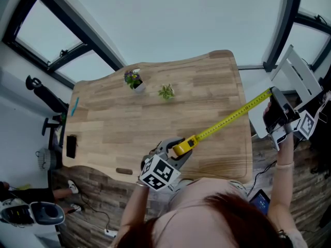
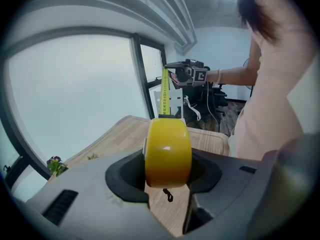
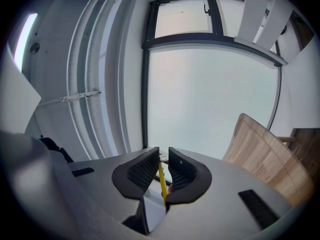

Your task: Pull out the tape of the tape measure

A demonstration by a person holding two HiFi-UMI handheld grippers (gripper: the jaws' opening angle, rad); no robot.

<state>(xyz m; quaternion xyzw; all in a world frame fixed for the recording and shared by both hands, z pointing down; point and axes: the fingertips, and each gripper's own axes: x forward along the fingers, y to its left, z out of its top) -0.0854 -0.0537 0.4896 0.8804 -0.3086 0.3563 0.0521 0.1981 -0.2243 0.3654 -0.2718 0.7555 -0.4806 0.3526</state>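
Note:
The yellow tape measure case (image 1: 182, 146) sits over the near edge of the wooden table (image 1: 124, 123), with my left gripper (image 1: 177, 150) shut on it. In the left gripper view the case (image 2: 168, 149) fills the gap between the dark pads (image 2: 126, 176). Its yellow tape (image 1: 230, 119) runs out in a straight line up and to the right, past the table's right edge. My right gripper (image 1: 272, 98) is shut on the far end of it. In the right gripper view the tape (image 3: 161, 180) shows edge-on between the ribbed pads (image 3: 142, 171), pinched by my right gripper (image 3: 164, 167).
A small pot with purple flowers (image 1: 133, 79) and a tiny green plant (image 1: 166, 92) stand at the table's far side. A blue pen (image 1: 75, 106) and a black flat thing (image 1: 71, 146) lie at its left end. A white slatted chair (image 1: 297, 76) stands right of the table.

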